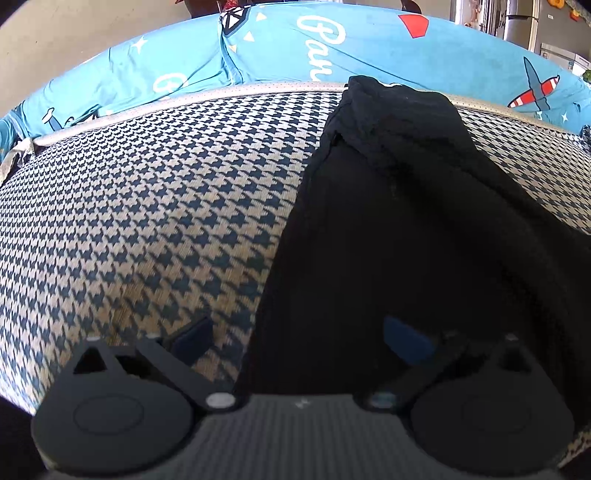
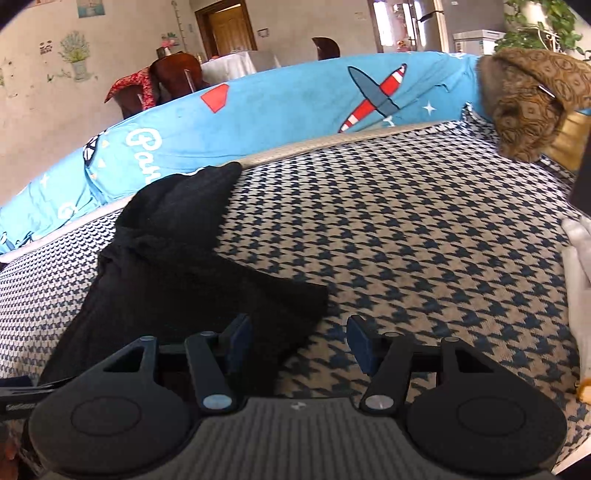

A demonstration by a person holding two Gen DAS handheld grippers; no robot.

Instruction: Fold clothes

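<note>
One garment: a black garment point(image 1: 406, 221) lies crumpled on the houndstooth cushion point(image 1: 147, 221), one end bunched up against the cushion's pale piped rear edge, the rest spreading flatter toward the cameras.
Garment in right view: black garment point(image 2: 177, 266) sits left of centre, a flat corner of it reaching toward the middle of the houndstooth cushion point(image 2: 424, 229).
Left gripper point(image 1: 299, 339): jaws spread wide, nothing between them; its left finger is over bare cushion, its right finger over the black cloth; whether either touches the fabric, cannot tell.
Right gripper point(image 2: 299, 345): jaws spread wide and empty; left finger over the garment's near edge, right finger over bare cushion.
Behind the cushion: a blue printed cover point(image 2: 295, 107) with aeroplanes, stars and white lettering runs along the back.
Far right: a brown patterned bundle point(image 2: 532, 107) rests at the cushion's rear corner.
Background: chairs point(image 2: 173, 77), a wooden door point(image 2: 225, 29) and wall stickers.
</note>
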